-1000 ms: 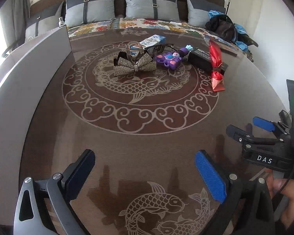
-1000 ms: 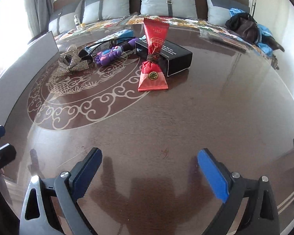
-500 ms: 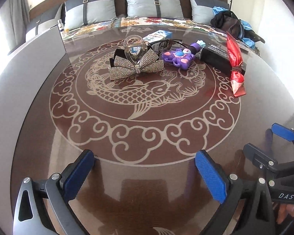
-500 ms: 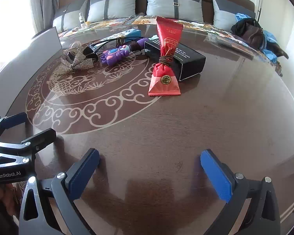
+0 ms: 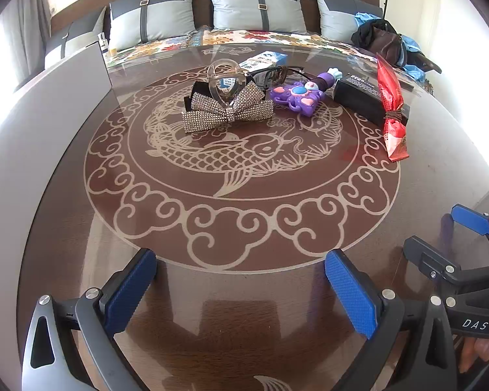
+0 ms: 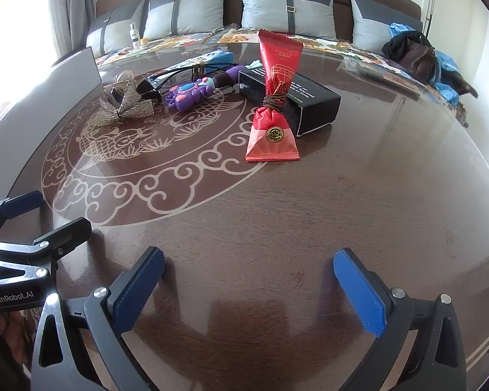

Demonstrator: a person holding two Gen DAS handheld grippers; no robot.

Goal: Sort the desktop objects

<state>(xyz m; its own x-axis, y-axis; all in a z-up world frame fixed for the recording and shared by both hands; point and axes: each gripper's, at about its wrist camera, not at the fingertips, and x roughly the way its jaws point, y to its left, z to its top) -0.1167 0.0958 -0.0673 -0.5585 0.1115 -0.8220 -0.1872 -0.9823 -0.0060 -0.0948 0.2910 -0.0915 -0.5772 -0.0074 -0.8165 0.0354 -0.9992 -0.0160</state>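
On the round brown table [image 5: 244,228] lie a rhinestone bow hair clip [image 5: 228,109] with a clear clip on top, black glasses [image 5: 274,75], a purple toy [image 5: 296,96], a black box [image 5: 362,99], a red tied packet [image 5: 391,107] and a blue-white carton [image 5: 264,58]. In the right wrist view the packet [image 6: 274,114] leans on the black box [image 6: 296,97], with the purple toy [image 6: 192,93] and the bow [image 6: 127,107] to its left. My left gripper [image 5: 241,290] is open and empty, well short of the bow. My right gripper [image 6: 247,283] is open and empty, short of the packet.
A grey board [image 5: 42,137] stands along the table's left edge. A sofa with grey cushions [image 5: 257,6] and a dark bag [image 5: 381,40] lie behind the table. Each gripper shows in the other's view, the right one [image 5: 453,251] and the left one [image 6: 32,224].
Both grippers have moved forward over the table toward the objects, which look larger and nearer. Both stay open. No object has moved.
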